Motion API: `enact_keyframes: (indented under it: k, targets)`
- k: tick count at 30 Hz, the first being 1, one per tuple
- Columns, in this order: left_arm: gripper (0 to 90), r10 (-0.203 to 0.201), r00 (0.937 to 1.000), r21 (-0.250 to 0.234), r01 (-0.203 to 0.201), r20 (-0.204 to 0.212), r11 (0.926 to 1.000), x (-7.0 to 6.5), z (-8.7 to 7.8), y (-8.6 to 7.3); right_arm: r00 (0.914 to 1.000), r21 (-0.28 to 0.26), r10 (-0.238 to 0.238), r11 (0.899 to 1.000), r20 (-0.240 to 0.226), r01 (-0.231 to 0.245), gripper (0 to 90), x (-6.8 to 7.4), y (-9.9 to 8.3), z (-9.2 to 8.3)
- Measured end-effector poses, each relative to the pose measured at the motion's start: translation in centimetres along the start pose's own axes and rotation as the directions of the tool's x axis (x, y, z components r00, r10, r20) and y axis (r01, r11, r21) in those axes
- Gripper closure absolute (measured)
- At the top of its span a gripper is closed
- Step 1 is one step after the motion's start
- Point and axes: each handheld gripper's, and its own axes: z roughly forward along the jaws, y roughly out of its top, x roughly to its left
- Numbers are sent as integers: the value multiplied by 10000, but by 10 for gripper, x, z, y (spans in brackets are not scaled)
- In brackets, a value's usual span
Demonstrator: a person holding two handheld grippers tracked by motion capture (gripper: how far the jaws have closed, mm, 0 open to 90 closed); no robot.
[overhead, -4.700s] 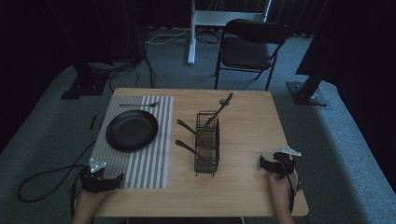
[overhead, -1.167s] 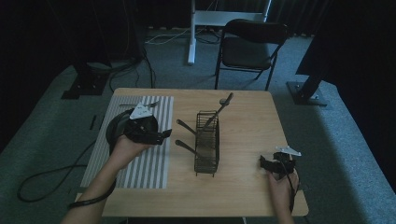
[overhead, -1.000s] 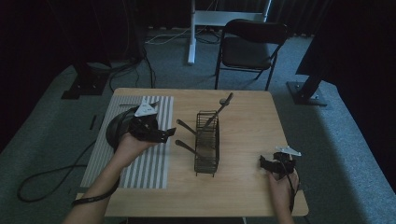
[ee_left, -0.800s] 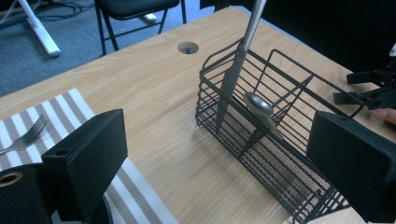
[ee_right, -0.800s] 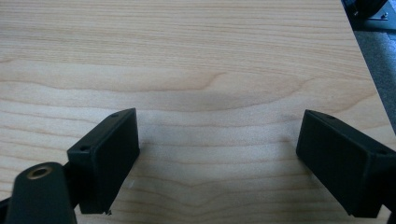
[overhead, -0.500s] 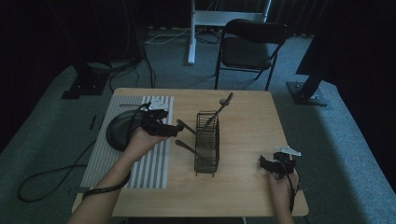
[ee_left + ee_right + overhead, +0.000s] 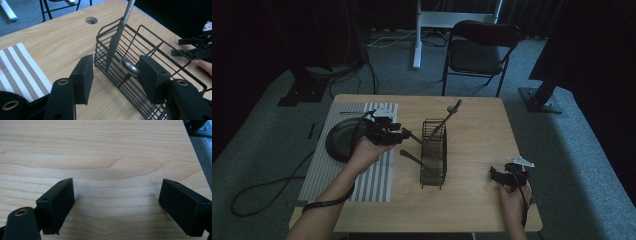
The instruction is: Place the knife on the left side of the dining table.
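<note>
A black wire basket [image 7: 434, 152] [image 7: 140, 57] stands mid-table with several utensils leaning in it. One metal handle [image 7: 451, 112] [image 7: 123, 22] rises up and away. Another utensil's rounded end [image 7: 130, 67] pokes out of the basket's left side. My left gripper [image 7: 404, 135] [image 7: 116, 80] is at that side, and its jaws have just been closing with the rounded end between them. The end lies against one pad [image 7: 150, 80], while the other pad stays apart. My right gripper [image 7: 504, 175] [image 7: 116, 205] rests open on bare wood at the front right.
A black plate [image 7: 339, 142] sits on a striped placemat [image 7: 337, 175] at the table's left, with a utensil [image 7: 354, 112] at the mat's far edge. A lower handle [image 7: 409, 156] also sticks out of the basket. A folding chair [image 7: 479, 50] stands beyond the table.
My left hand has come rightward from over the plate to the basket's left side, and its jaws have narrowed around the protruding utensil end. The right gripper has stayed put.
</note>
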Motion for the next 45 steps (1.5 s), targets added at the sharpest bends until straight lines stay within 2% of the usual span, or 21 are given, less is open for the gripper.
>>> enact_keyframes:
  k: [1,5,7,9,12,14,15,16,17,18,25,29,33,39,41,44,45]
  targets:
    - [485,-24,9999,17,24,150,10000,0,0,0,10000,0,0,10000,0,0,123,0,0,0]
    - [629,219,9993,109,-222,318,9997,-5,3,2,10000,-2,1,10000,1,-1,123,0,0,0]
    - [698,203,9988,126,-209,456,9997,-7,3,3,10000,-1,2,10000,0,-2,123,0,0,0]
    - [707,257,9984,68,-261,499,9996,-7,2,3,10000,-1,1,10000,0,-1,123,0,0,0]
    - [756,-88,9961,-28,91,882,10000,-6,0,3,10000,-4,-5,10000,0,5,123,0,0,0]
    - [784,-259,9903,-112,277,1366,9996,-6,-1,3,10000,-2,0,10000,1,0,123,0,0,0]
    - [801,-259,9903,-112,277,1366,9996,-6,-1,3,10000,0,4,10000,-1,-4,123,0,0,0]
    - [825,-464,9798,-179,508,1944,9985,-9,-2,3,10000,2,12,10000,-3,-12,123,0,0,0]
    - [834,-447,9777,-215,501,2052,9985,-10,-3,4,10000,0,4,10000,-3,-4,123,0,0,0]
    - [835,-354,9802,-208,402,1951,9990,-14,-3,5,10000,-1,1,10000,-2,-1,123,0,0,0]
    - [837,-156,9844,-344,219,1751,9992,-23,-3,8,10000,-1,7,10000,-2,-7,123,0,0,0]
    - [838,-83,9842,-425,161,1769,9990,-26,-6,8,10000,0,9,10000,-1,-9,123,0,0,0]
    - [838,-115,9800,-464,211,1988,9987,-26,-10,10,10000,-1,6,10000,-2,-6,124,0,0,0]
    - [838,-64,9782,-543,180,2076,9984,-29,-19,12,10000,-4,2,10000,1,-2,123,0,0,0]
    - [838,75,9805,-611,46,1961,9981,-32,-26,15,10000,7,2,10000,-1,-2,123,0,0,0]
    - [838,111,9795,-605,12,2013,9982,-33,-30,16,10000,8,0,10000,-2,0,124,0,0,0]
    - [838,173,9776,-729,-20,2096,9973,-35,-36,18,10000,7,1,10000,-2,-1,124,0,0,0]
